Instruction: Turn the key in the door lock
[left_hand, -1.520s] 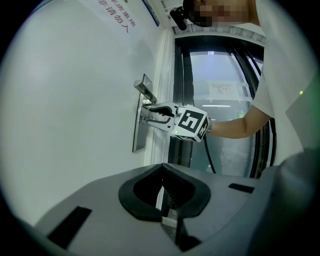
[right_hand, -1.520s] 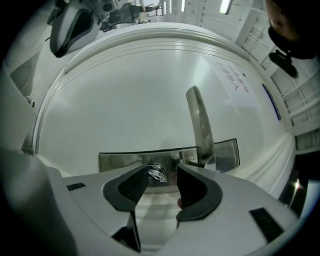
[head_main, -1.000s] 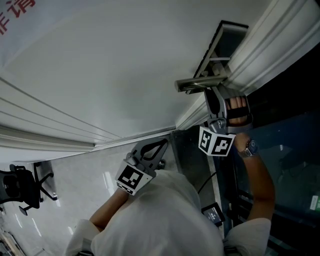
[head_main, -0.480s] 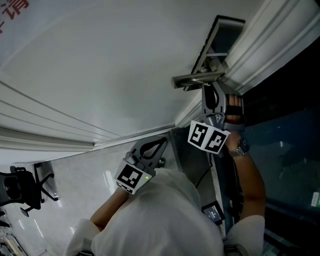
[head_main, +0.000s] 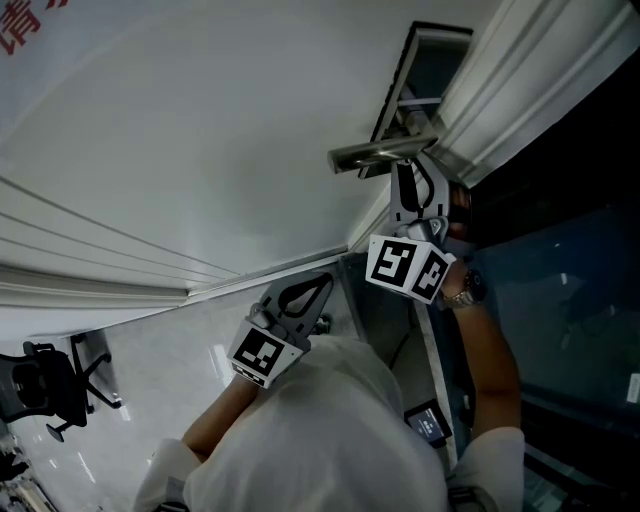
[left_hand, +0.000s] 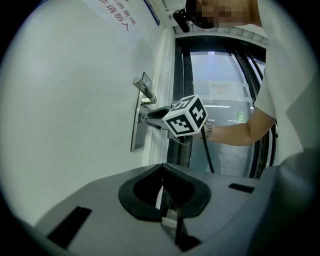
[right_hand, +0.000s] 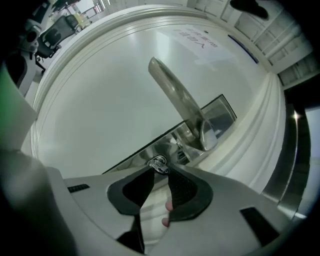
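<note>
White paint covers the big door (head_main: 200, 150), and a shiny metal lock plate (right_hand: 222, 112) sits on it near its edge. A long silver lever handle (right_hand: 180, 100) sticks out of the plate. Just below the handle, a small key (right_hand: 158, 163) is stuck in the lock. The right gripper (right_hand: 160, 172) has just been closing its jaws, and the two tips pinch the head of the key between them. A fingertip (right_hand: 168, 205) shows in the gap behind the jaws. The left gripper (left_hand: 163, 190) is lower down and well away from the lock, pointing toward the door. Its jaws are pressed together with nothing in them. Its view shows the right gripper's black-and-white cube (left_hand: 185, 116) beside the handle, and a watch (left_hand: 207, 131) on the wrist behind it.
</note>
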